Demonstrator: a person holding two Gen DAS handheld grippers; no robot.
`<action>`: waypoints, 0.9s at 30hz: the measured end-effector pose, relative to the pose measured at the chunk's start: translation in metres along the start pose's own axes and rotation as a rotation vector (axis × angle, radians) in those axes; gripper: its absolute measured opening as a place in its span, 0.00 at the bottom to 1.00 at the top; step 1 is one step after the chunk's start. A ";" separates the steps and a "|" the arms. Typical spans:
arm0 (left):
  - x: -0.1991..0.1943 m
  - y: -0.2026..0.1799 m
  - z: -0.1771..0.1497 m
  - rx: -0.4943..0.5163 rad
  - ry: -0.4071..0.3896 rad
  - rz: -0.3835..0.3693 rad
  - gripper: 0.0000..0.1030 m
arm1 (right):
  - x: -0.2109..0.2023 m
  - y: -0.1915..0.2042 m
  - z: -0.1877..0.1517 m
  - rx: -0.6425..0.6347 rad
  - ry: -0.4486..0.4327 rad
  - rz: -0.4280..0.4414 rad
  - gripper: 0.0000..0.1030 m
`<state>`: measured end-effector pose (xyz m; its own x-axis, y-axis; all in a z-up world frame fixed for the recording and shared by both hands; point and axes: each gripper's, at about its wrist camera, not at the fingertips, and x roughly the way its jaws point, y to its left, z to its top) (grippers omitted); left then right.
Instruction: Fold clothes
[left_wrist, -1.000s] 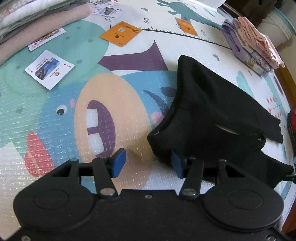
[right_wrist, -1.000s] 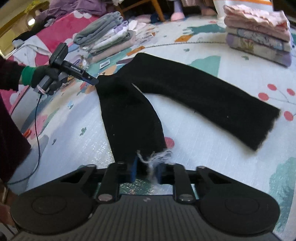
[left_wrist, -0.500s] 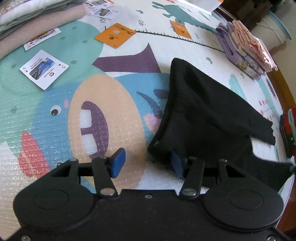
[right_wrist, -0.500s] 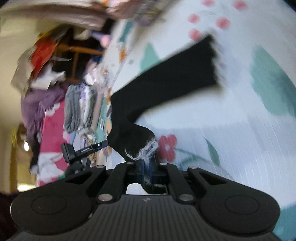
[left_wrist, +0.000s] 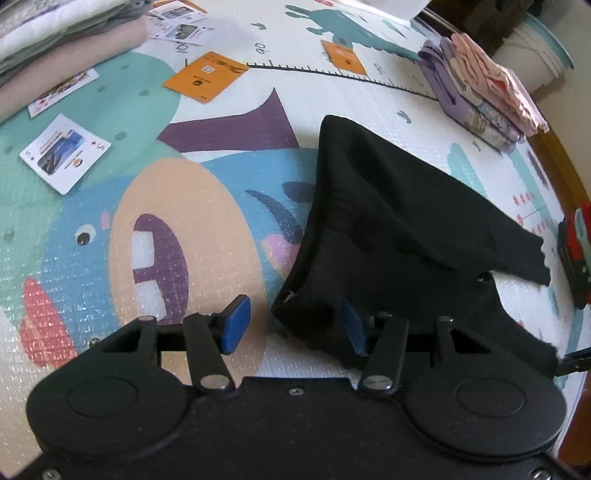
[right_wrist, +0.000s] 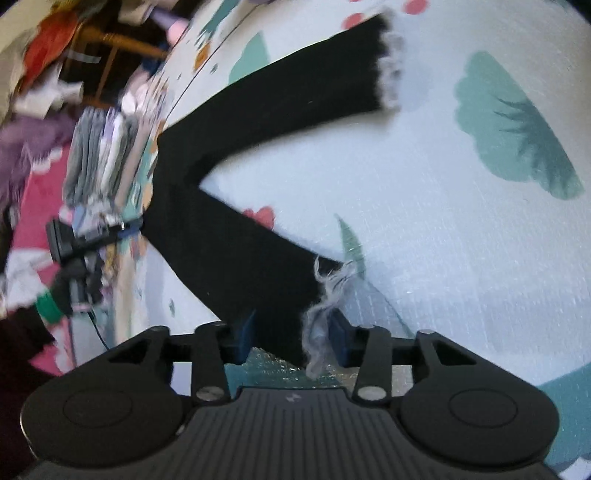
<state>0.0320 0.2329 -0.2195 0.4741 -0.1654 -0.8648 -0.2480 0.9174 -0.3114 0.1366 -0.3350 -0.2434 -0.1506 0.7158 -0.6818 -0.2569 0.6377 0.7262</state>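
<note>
Black trousers (left_wrist: 399, 221) lie spread on the cartoon play mat (left_wrist: 155, 206). My left gripper (left_wrist: 294, 325) is open just above the mat. The trousers' waist corner lies between its blue pads, against the right one, and the left pad is well clear. In the right wrist view the two legs (right_wrist: 258, 122) fork apart. My right gripper (right_wrist: 291, 338) is rolled sideways and its jaws are opening. The near leg's hem with frayed white threads (right_wrist: 321, 302) sits loose between its pads. That view also shows the left gripper (right_wrist: 125, 229) at the waist, held by a gloved hand (right_wrist: 70, 288).
Folded clothes are stacked at the mat's far left (left_wrist: 55, 37) and far right (left_wrist: 480, 88). An orange card (left_wrist: 205, 75) and a playing card (left_wrist: 64, 153) lie on the mat. A red and black object (left_wrist: 576, 258) sits at the right edge. Wooden chair legs (right_wrist: 122, 40) stand beyond the mat.
My right gripper rolled sideways and sank toward the mat. Its jaws, shut on the frayed hem before, now stand apart. The left gripper stayed put, open at the waist corner.
</note>
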 end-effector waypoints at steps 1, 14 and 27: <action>-0.001 0.000 0.001 0.002 -0.007 0.004 0.52 | 0.003 0.001 -0.001 -0.006 0.021 0.011 0.06; -0.012 -0.039 0.001 0.225 -0.060 -0.040 0.52 | 0.000 -0.011 -0.005 -0.020 0.172 0.031 0.12; 0.015 -0.107 -0.012 0.542 -0.004 -0.152 0.47 | 0.003 0.040 0.011 -0.375 0.000 -0.131 0.36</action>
<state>0.0557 0.1280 -0.2044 0.4738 -0.3102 -0.8242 0.2922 0.9382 -0.1852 0.1362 -0.3040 -0.2157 -0.0934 0.6354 -0.7666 -0.6051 0.5752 0.5505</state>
